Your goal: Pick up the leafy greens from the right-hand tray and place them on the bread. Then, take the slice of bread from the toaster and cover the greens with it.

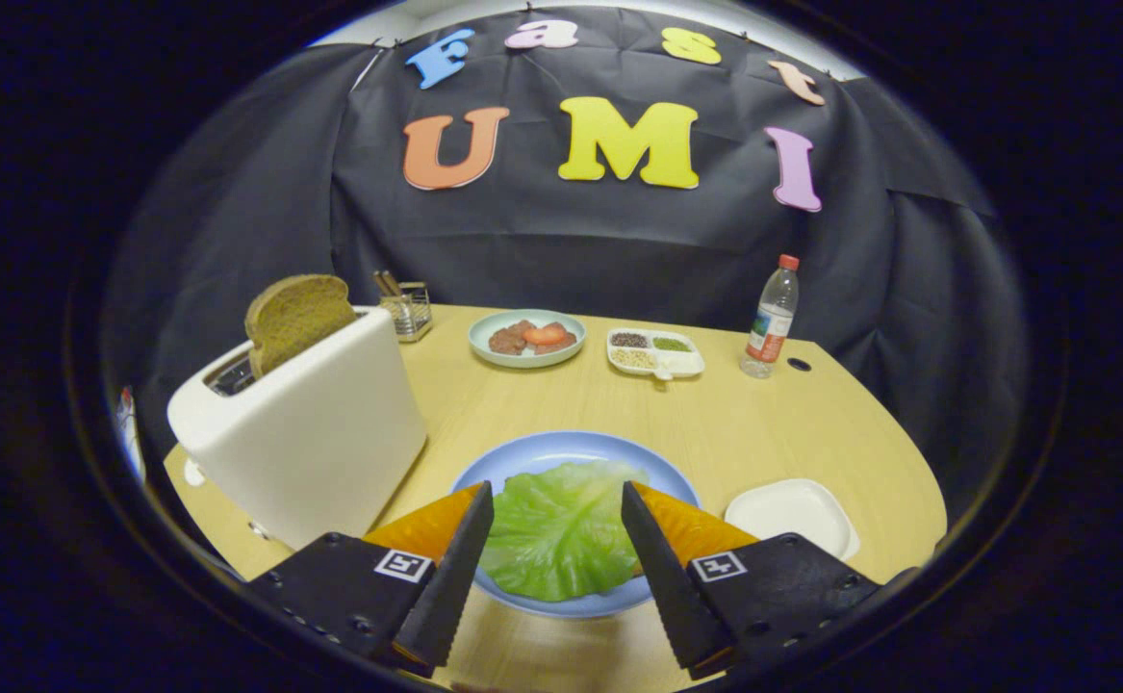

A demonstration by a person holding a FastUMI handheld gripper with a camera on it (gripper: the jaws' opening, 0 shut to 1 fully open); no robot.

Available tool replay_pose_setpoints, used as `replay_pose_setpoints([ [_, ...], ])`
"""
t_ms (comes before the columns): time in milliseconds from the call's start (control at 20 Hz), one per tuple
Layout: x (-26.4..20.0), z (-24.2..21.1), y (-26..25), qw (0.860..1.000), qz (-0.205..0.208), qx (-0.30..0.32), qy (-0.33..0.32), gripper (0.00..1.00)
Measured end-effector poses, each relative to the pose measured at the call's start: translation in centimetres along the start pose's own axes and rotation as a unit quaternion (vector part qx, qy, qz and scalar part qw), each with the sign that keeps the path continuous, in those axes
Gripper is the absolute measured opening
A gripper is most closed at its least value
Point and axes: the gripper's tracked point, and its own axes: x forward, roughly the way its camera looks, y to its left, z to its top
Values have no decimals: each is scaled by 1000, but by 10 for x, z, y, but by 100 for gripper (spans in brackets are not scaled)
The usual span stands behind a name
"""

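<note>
My gripper jaws apart, gripping nothing, poised over lettuce leaf on blue plate. Bread slice upright in toaster, beyond left finger. Risk: toaster near; careless swing tips it or crushes slice.

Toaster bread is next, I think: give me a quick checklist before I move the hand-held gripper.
1. Leafy greens lie on the blue plate: ok.
2. Bread under the greens: cannot tell, hidden by the leaf.
3. Hand-held gripper open, nothing held: ok.
4. Slice of bread sticks up out of the toaster, graspable: ok.
5. White tray, right of the plate, no greens left: ok.
</note>
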Motion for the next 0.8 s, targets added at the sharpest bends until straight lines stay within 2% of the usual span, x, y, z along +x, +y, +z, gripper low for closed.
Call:
replay_pose_setpoints([
  [150,-27,29,23,999,19,18,-29,90],
  [450,-62,81,70,996,61,26,-63,91],
  [800,-43,119,133,993,85,33,-75,95],
])
